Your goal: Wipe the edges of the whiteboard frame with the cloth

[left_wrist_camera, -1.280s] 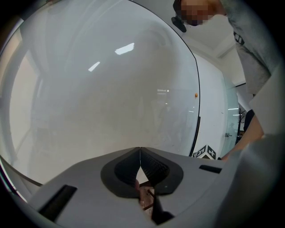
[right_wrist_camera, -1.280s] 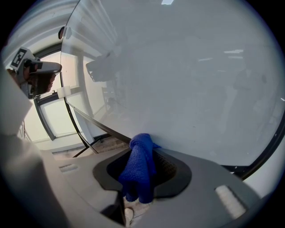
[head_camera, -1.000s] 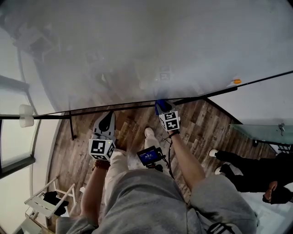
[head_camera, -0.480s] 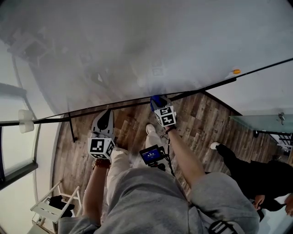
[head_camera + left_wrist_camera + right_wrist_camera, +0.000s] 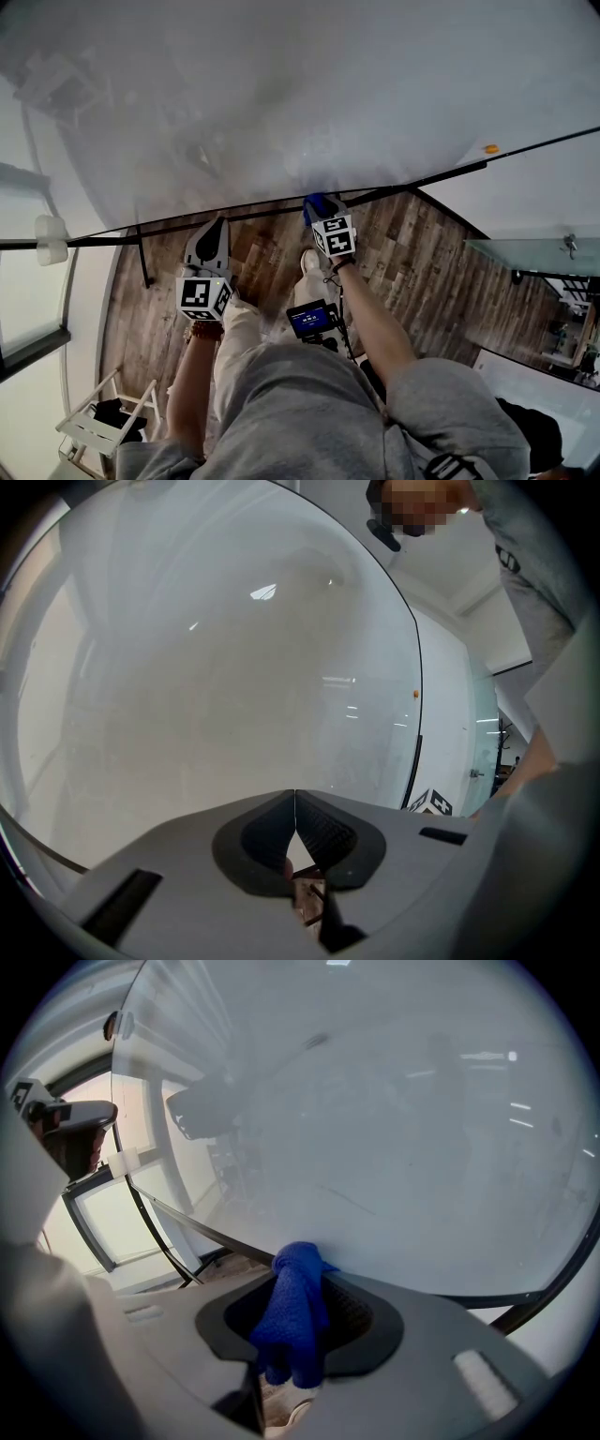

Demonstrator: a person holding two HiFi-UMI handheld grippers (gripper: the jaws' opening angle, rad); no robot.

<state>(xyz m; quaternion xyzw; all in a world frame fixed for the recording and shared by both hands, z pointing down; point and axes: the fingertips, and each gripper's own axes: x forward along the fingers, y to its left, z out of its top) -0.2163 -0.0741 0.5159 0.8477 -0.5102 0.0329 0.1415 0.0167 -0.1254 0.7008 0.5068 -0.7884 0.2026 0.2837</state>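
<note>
dark wood-plank floor [image 5: 427, 258], white wall [image 5: 534, 192], bright window [image 5: 33, 300] at left, white chair [image 5: 89, 427] lower left

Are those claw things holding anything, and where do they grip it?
The right gripper has a blue cloth pinched by its bunched middle, one end poking past the jaws. The left gripper is shut on nothing.
</note>
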